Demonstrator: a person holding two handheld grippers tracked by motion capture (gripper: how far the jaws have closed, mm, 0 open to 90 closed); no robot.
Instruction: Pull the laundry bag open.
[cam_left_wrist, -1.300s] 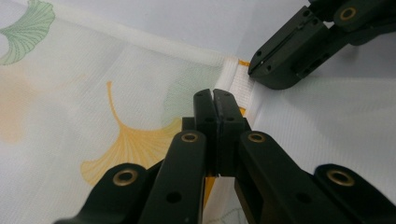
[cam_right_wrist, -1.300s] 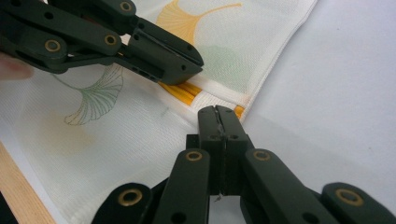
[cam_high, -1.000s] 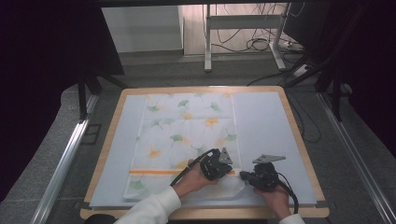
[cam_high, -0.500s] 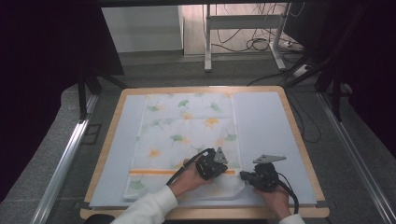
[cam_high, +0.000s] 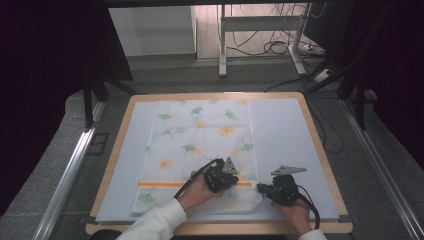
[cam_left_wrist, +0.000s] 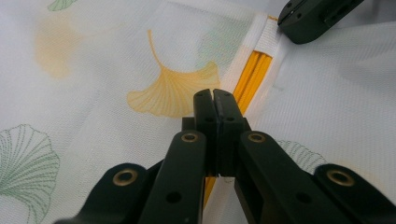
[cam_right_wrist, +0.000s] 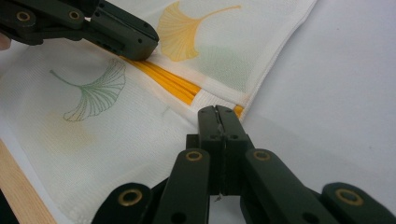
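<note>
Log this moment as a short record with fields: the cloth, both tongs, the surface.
cloth: white towel printed with ginkgo leaves, lying flat, orange stripe near the person's end
left tongs: jaws shut, tips on the towel beside the orange stripe
right tongs: jaws shut, tips at the towel's right edge; whether cloth is pinched cannot be told
surface: pale blue mat on a wooden table
hands: one behind each tongs, at the near end of the towel
</note>
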